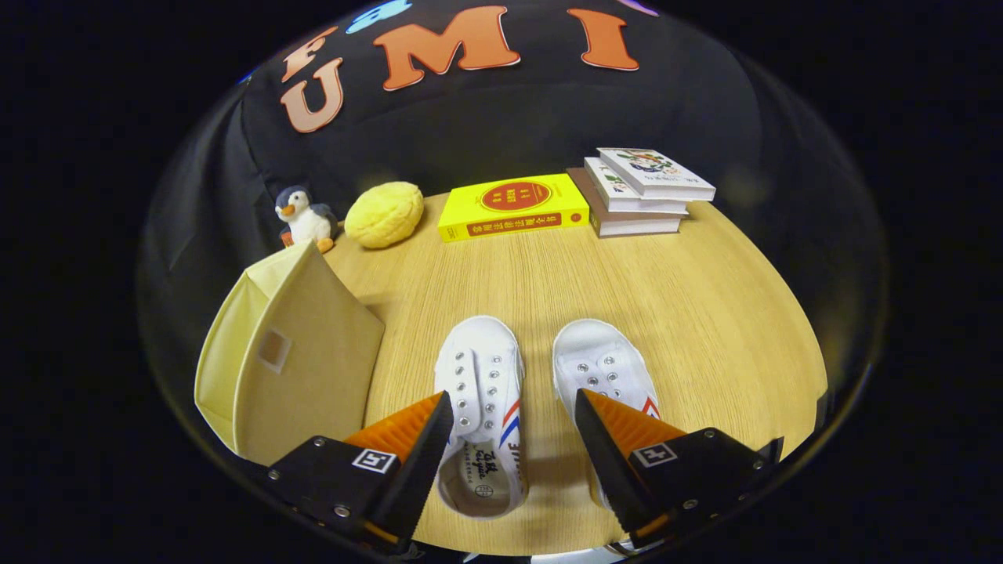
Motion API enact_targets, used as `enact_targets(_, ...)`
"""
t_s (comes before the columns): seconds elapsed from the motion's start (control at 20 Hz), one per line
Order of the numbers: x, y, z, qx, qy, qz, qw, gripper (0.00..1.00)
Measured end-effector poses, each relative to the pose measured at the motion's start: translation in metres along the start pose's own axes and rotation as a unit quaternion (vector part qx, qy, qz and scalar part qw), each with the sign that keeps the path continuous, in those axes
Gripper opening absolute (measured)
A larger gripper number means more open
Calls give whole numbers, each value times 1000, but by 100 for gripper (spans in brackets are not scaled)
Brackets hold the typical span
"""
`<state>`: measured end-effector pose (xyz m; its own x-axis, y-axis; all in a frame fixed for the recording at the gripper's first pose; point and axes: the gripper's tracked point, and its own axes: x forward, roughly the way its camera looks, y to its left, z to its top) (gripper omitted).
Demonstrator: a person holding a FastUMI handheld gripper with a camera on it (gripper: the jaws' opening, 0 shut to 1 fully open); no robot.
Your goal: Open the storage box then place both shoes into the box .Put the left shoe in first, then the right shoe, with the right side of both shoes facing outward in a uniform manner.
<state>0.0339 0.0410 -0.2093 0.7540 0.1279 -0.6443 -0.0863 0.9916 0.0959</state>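
Gripper view looks down on a pale wood-grain table [705,313] backed by a black cloth wall. Its gripper [513,407] hangs above with fingers spread wide, holding nothing. Between them lies the left shoe [479,407]; the right shoe [599,368] sits partly under one finger. A closed beige storage box [290,360] stands beside. Beyond: a penguin toy [304,217], yellow cushion [384,213], yellow book [513,207], stacked books [639,192].

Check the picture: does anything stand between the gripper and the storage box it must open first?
Nothing visible does. The open gripper hangs over the two shoes, and the closed storage box sits just beside its left finger on the table.
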Motion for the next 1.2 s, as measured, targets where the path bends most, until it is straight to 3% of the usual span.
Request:
enact_targets(0.3,26,-5,-28,-22,47,8,999,85)
enact_targets(0.6,48,9,-44,-42,91,38,994,65)
enact_targets(0.7,49,17,-44,-52,93,53,993,52)
enact_targets(0.75,49,16,-44,-56,91,55,993,36)
enact_targets(0.9,49,14,-43,-44,81,66,994,30)
enact_targets(1.0,51,12,-40,0,68,72,995,15)
enact_targets(1.05,48,11,-41,33,74,75,994,3)
enact_targets(1.2,45,12,-32,65,57,67,994,0)
